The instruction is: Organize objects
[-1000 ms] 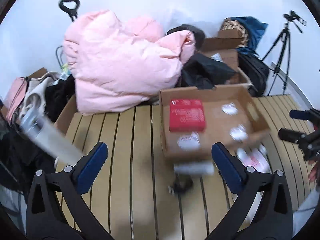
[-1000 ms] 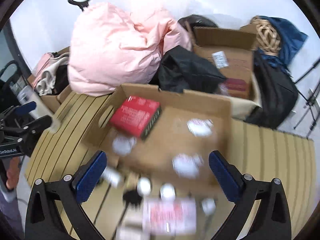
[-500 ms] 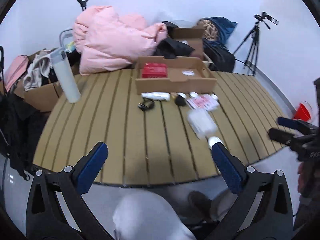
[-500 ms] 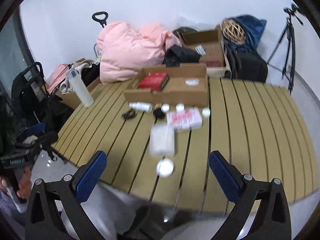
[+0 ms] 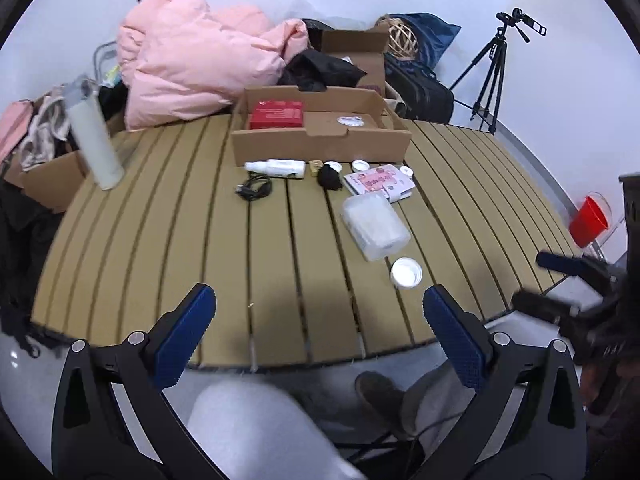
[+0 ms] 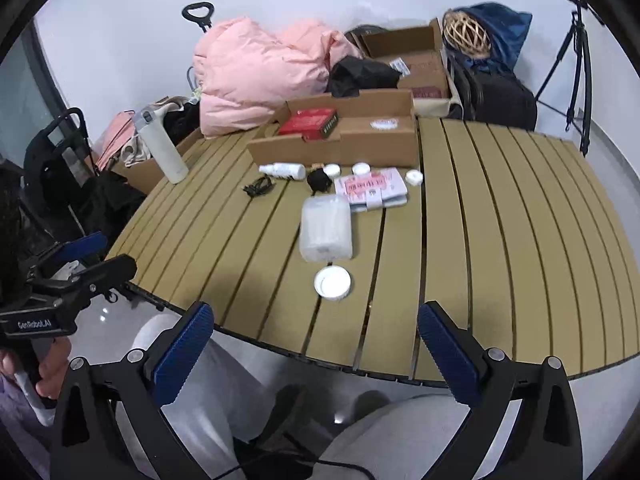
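Observation:
An open cardboard box sits at the far side of the slatted wooden table and holds a red box. In front of it lie a white spray bottle, a black cable, a black pouch, small white lids, a pink packet, a clear plastic container and a round white lid. My left gripper and right gripper are open and empty at the near table edge.
A tall white bottle stands at the table's left. Pink bedding, black bags, more cardboard boxes and a tripod lie behind the table. A red bucket is on the floor to the right. The person's legs are below.
Both grippers have pulled back from close over the cardboard box to the near table edge. The whole table and the loose items are now in view.

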Demonstrator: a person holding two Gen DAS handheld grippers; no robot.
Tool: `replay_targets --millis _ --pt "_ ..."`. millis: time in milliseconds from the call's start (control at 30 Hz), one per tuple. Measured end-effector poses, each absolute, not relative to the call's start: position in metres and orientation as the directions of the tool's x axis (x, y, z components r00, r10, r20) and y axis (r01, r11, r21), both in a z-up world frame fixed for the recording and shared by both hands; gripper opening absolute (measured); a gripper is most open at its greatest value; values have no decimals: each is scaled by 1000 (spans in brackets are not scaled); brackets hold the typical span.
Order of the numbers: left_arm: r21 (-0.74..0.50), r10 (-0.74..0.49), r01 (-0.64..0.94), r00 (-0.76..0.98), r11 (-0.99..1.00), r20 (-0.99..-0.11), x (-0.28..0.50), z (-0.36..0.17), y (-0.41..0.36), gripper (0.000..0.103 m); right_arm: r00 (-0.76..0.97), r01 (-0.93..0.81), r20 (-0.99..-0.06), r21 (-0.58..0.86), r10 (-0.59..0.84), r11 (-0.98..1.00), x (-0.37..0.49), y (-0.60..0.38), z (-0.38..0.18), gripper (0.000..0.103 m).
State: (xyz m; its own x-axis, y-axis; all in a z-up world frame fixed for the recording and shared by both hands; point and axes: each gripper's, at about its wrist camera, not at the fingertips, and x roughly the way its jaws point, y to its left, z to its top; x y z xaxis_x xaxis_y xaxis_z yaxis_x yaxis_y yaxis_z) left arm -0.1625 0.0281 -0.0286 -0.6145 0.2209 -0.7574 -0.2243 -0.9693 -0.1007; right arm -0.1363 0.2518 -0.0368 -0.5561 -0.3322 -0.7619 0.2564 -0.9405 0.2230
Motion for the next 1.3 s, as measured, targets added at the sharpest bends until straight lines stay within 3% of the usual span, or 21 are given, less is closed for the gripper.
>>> replay_targets --millis 133,233,300,500,567,633,767,933,1067,1300 --pt "-126 264 -264 -595 -956 -759 -210 -46 44 103 -507 256 -791 241 -343 -936 -152 248 -62 97" --pt "-177 370 -373 -546 -911 -752 -256 -67 66 101 -476 236 -794 300 -379 -924 -171 245 -80 62" --pt "-179 390 -408 -523 -895 -758 -281 -81 79 96 -446 205 -794 358 -412 -911 -190 243 -97 55" --pt "-242 431 -441 -400 -864 -809 -346 -127 100 60 -421 105 -764 493 -488 -864 -238 237 -133 50" --pt "-320 489 -441 -350 -838 -799 -350 -134 96 39 -432 80 -761 502 -484 -861 -250 237 -138 44" --pt "-346 493 -405 -349 -846 -797 -343 -133 84 32 -439 69 -759 506 -481 -860 -258 237 -140 38" --pt "-385 488 -334 -327 -861 -809 -317 -131 58 21 -446 91 -766 475 -462 -875 -268 234 -140 36" --pt "-387 460 -257 -365 -886 -810 -291 -131 39 21 -425 172 -762 463 -489 -870 -278 213 -140 35" --pt "-389 464 -262 -368 -883 -806 -298 -132 41 38 -424 201 -794 386 -435 -900 -277 194 -144 36" --pt "-383 453 -247 -388 -890 -802 -303 -136 42 45 -448 191 -792 367 -414 -910 -278 203 -144 37"
